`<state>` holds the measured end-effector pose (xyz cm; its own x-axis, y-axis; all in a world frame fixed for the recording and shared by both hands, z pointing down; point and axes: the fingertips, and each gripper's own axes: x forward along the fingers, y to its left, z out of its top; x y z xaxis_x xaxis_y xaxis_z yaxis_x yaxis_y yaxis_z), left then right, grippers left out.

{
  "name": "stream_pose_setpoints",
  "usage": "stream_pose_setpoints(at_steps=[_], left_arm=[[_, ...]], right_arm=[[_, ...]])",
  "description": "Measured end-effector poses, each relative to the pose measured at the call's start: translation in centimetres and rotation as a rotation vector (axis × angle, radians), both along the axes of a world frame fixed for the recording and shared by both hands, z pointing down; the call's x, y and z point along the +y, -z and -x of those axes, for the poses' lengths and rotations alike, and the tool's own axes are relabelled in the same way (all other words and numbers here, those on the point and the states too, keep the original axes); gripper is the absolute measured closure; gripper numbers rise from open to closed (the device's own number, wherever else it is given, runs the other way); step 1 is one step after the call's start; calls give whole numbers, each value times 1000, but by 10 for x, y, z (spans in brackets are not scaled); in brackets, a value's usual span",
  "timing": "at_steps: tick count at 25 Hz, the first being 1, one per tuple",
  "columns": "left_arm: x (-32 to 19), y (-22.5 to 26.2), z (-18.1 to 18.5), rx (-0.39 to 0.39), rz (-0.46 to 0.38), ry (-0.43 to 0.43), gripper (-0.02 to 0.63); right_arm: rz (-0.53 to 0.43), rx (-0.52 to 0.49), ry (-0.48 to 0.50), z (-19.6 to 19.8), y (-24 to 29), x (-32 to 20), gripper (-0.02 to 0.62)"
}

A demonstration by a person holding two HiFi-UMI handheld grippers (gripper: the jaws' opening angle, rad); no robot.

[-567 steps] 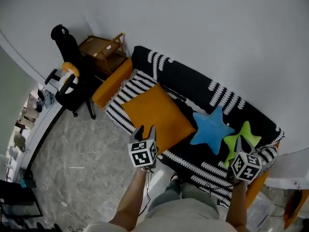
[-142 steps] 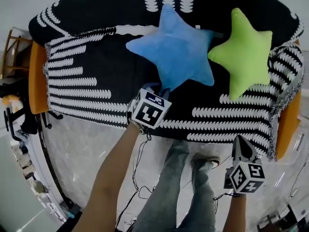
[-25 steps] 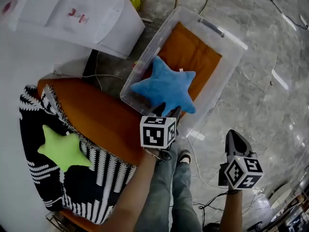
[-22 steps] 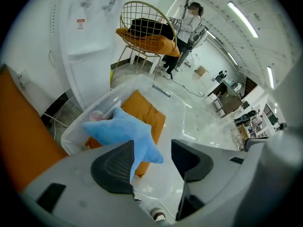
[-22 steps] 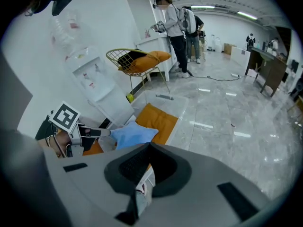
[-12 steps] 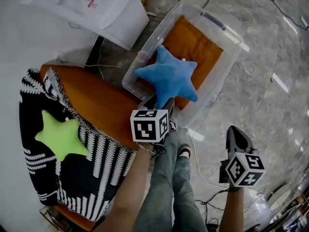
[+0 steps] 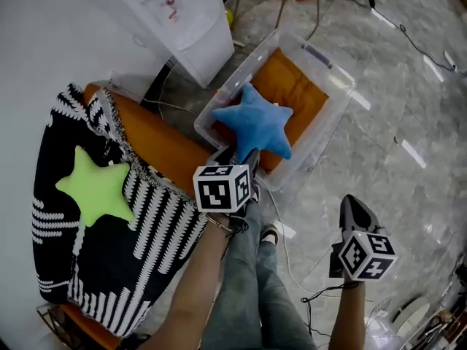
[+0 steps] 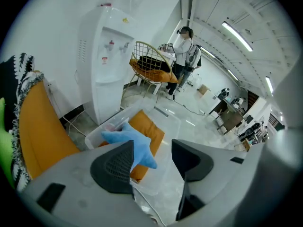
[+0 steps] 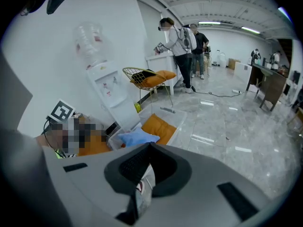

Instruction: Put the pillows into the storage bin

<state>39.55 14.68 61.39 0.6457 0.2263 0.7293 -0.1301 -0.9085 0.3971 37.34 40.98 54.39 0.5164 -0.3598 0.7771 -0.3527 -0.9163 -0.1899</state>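
A clear storage bin (image 7: 332, 111) stands on the floor beside the sofa. In it lies an orange pillow (image 7: 299, 93), with a blue star pillow (image 7: 252, 126) on top. My left gripper (image 7: 246, 159) hovers just short of the star's near point. Its jaws have just been opening and stand open with nothing between them. In the left gripper view the blue star (image 8: 125, 138) shows beyond the left gripper (image 8: 152, 150). A green star pillow (image 7: 95, 184) lies on the black-and-white sofa cover. My right gripper (image 7: 354, 206) hangs shut over the floor, holding nothing.
The sofa's orange arm (image 7: 157, 141) sits between the green star and the bin. A white water dispenser (image 7: 182, 13) stands behind the bin. Cables (image 7: 292, 257) and the person's shoe (image 7: 268, 233) are below. A wire chair (image 8: 149, 63) and standing people (image 9: 177, 44) are farther off.
My left gripper has drawn back and up from the blue star, which stays in the bin. The right gripper has risen a little. The head view has swung toward the sofa.
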Motion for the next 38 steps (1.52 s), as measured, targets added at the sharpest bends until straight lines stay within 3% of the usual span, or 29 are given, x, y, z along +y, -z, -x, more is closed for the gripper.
stream_pose_setpoints(at_steps=[5, 11, 17, 25, 29, 38], left_arm=[[-16, 45, 31, 49, -39, 54, 376], [-70, 74, 105, 64, -96, 182, 376], [-152, 51, 200, -6, -111, 387, 376], [-242, 20, 288, -35, -96, 557, 376], [-268, 7, 324, -51, -73, 668, 376], [-336, -32, 380, -103, -70, 787, 376]], right_arm=[[-18, 38, 56, 19, 27, -5, 594], [-51, 33, 147, 55, 36, -42, 594], [-57, -17, 317, 83, 18, -126, 594], [-59, 5, 460, 111, 15, -241, 594], [-19, -5, 565, 118, 12, -284, 594], [3, -48, 673, 156, -11, -379, 594]])
